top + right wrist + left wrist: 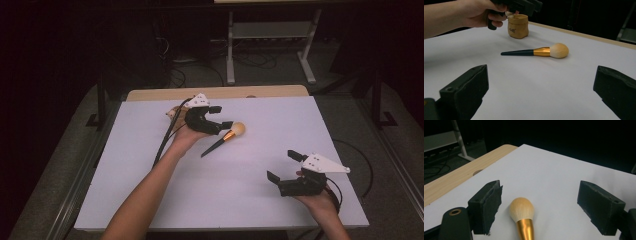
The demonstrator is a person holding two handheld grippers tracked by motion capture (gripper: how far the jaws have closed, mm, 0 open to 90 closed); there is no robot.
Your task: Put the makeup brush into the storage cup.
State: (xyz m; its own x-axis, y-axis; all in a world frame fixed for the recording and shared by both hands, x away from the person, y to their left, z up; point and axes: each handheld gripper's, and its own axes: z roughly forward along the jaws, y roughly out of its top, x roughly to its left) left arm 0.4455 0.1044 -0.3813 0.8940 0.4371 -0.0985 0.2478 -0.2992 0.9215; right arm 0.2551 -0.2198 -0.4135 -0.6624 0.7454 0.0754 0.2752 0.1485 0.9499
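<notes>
White tabletop [210,200], smooth matte sheet laid over a light wood desk [150,93] whose edge shows at the far side. Dark room beyond, w/ metal frame legs and cables on the floor.

Left gripper [216,123], black w/ a grey plate on top, held in the person's left hand [187,135] over the middle of the table. Jaws spread, nothing pinched. In the left gripper view the makeup brush [522,216] lies on the table between the two black foam-faced jaws, closer to the one at the left of that view, touching neither.

Right gripper [281,166] rests low at the near right, in the right hand [320,202], well apart from the brush. Jaws also spread wide, empty.

Small tan pouch-like cup [517,26], soft and wrinkled, upright, just behind the left hand as the right gripper view shows it.

Makeup brush [226,137]: slim tapered black handle, shiny gold ferrule, round fluffy cream-tan head. Lies flat. Long axis runs roughly along the left gripper's line of sight, head pointing away from that hand, handle trailing back under it. Left gripper is much the nearer, so likely the one to pick up; jaws already straddle the ferrule end, so closing should be about all the grasp needs.
</notes>
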